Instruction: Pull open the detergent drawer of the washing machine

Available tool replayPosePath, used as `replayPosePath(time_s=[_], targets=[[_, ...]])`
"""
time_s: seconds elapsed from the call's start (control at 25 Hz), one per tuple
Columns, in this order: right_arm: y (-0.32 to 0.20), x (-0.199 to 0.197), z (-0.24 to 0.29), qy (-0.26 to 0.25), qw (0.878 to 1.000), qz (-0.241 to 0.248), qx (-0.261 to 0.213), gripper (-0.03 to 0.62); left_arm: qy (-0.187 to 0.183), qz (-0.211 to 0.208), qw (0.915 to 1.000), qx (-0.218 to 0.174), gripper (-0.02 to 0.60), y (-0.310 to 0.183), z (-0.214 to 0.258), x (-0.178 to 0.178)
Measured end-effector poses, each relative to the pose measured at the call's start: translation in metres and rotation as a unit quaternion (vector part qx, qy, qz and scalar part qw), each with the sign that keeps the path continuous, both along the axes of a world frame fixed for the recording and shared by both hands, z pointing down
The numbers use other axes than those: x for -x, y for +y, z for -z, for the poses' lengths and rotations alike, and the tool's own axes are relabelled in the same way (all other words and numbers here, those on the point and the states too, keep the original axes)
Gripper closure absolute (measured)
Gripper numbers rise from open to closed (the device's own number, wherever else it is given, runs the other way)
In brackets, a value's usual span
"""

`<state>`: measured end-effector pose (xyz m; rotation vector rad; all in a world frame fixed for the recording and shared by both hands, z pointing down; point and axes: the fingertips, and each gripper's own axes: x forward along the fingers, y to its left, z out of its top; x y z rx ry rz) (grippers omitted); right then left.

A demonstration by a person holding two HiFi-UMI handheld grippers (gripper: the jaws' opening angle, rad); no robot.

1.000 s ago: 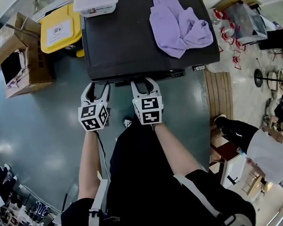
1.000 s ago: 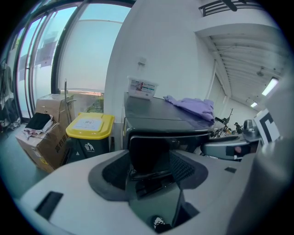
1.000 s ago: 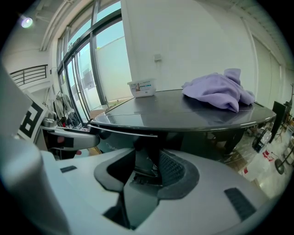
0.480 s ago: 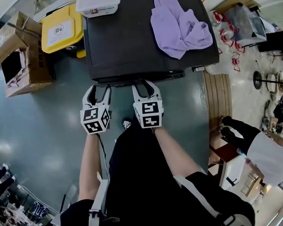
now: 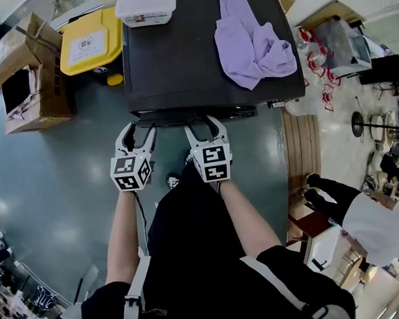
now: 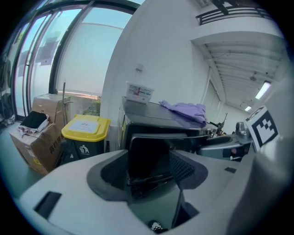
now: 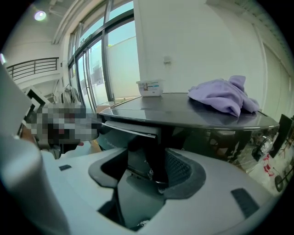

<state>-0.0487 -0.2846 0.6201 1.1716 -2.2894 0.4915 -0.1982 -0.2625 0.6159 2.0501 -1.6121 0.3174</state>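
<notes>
Your left gripper (image 5: pixel 141 127) and right gripper (image 5: pixel 205 123) stand with jaws apart at the washer's (image 5: pixel 190 64) front edge, the right's having just been opening, clamped on nothing. The drawer (image 7: pixel 131 130), front left, seems barely out, if at all, so the pull is still to do.

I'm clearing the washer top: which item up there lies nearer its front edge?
The purple cloth, crumpled on the right; the white tub sits at the far left corner.
</notes>
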Motion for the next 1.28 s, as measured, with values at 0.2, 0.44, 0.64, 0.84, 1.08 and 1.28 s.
replayPosePath(time_s=[0.2, 0.44, 0.64, 0.84, 1.08, 1.28], targets=[[-0.001, 0.006, 0.001, -0.013, 0.999, 0.039, -0.004, 0.336, -0.013, -0.028, 0.9993, -0.022, 0.313, -0.003, -0.002, -0.001], [0.001, 0.010, 0.003, -0.011, 0.998, 0.070, -0.004, 0.391, -0.013, -0.071, 0.9972, -0.020, 0.311, -0.005, -0.006, -0.006], [0.001, 0.010, 0.003, -0.015, 0.998, 0.054, 0.000, 0.401, -0.009, -0.058, 0.9982, -0.008, 0.310, -0.004, -0.005, -0.003], [0.004, 0.008, 0.006, -0.019, 0.999, 0.043, 0.000, 0.405, -0.009, -0.047, 0.9988, 0.000, 0.310, -0.001, -0.004, -0.004], [0.015, 0.006, 0.007, -0.018, 0.999, 0.039, 0.001, 0.408, -0.012, -0.045, 0.9989, 0.001, 0.310, 0.010, -0.003, -0.005], [0.026, 0.001, 0.005, -0.016, 0.999, 0.035, 0.004, 0.408, -0.017, -0.045, 0.9988, -0.001, 0.310, 0.020, -0.004, -0.010]])
